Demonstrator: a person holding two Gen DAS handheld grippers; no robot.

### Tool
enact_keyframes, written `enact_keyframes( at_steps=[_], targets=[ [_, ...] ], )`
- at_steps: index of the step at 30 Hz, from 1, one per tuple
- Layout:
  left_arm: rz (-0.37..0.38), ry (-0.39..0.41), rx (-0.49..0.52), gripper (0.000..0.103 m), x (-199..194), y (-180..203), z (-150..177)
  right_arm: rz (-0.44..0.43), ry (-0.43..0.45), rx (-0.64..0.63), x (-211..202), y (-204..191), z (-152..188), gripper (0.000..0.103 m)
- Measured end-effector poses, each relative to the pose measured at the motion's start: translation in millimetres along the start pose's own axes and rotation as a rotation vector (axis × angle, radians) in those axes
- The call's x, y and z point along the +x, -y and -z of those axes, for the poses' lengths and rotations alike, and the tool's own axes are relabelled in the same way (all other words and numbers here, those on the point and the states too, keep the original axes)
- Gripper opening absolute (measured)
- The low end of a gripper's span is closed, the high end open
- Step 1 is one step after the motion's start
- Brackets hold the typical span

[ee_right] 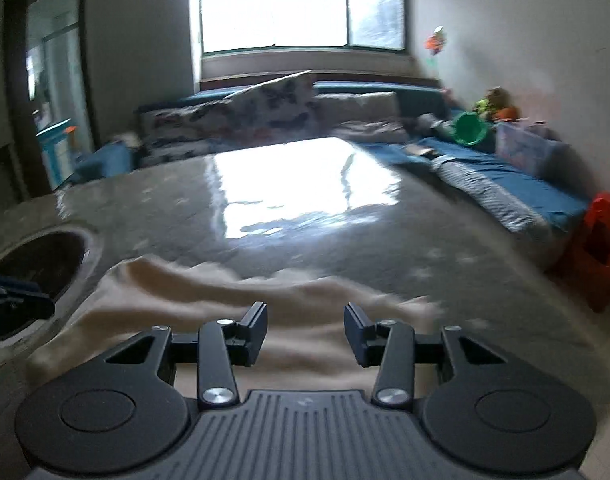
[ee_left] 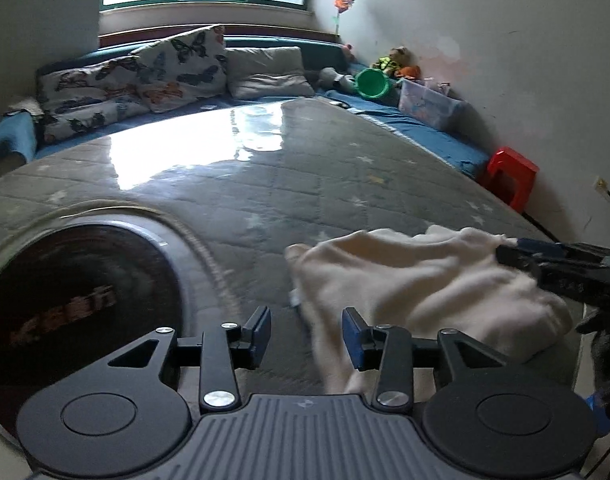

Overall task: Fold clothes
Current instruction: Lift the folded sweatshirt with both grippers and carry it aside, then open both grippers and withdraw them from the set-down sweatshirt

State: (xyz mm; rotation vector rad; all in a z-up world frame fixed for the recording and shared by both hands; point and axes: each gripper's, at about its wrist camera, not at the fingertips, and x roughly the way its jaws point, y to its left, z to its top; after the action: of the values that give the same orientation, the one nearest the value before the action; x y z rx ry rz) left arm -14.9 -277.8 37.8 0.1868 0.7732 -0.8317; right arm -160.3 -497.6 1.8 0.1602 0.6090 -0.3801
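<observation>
1. Ahead of our left tongs (ee_left: 306,338), released and empty, lies one cream garment (ee_left: 417,288) on the grey table (ee_left: 297,168).
2. Our right tongs (ee_right: 305,334) hang released above that same crumpled cloth.
3. Left of both tongs, we count one dark round dish (ee_left: 77,300).

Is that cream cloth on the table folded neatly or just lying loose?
Loose: the cream cloth lies rumpled and bunched, with uneven edges.

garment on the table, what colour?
Cream, plain: the garment shows sharpest in the left wrist view.
</observation>
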Motion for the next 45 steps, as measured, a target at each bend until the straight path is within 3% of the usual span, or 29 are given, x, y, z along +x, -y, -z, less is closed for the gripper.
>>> enact_keyframes(
  at_steps=[3, 7, 12, 21, 30, 34, 39, 45],
  targets=[
    [-0.033, 0.005, -0.004, 0.044, -17, -11, 7, -0.022, -0.037, -0.021, 12, -18, 7, 0.044],
    [-0.092, 0.027, -0.015, 0.047, -45, -32, 17, -0.029, -0.020, -0.086, 8, -43, 12, 0.054],
    [-0.162, 0.043, -0.057, 0.048, -78, -64, 34, -0.081, -0.008, -0.144, -1, -70, 18, 0.055],
    [-0.308, 0.039, -0.152, 0.050, -136, -124, 90, -0.143, -0.055, -0.040, 28, -65, -15, 0.053],
    [-0.411, 0.021, -0.264, 0.055, -177, -168, 141, -0.122, -0.066, -0.059, 53, -84, -25, 0.059],
    [-0.453, 0.002, -0.283, 0.055, -189, -180, 153, -0.096, -0.028, -0.117, 45, -101, -25, 0.059],
    [-0.517, -0.003, -0.271, 0.057, -210, -189, 157, -0.195, 0.026, -0.153, 24, -130, -33, 0.062],
    [-0.620, -0.003, -0.233, 0.068, -235, -198, 157, -0.325, -0.001, -0.226, 27, -185, -25, 0.067]
  ],
)
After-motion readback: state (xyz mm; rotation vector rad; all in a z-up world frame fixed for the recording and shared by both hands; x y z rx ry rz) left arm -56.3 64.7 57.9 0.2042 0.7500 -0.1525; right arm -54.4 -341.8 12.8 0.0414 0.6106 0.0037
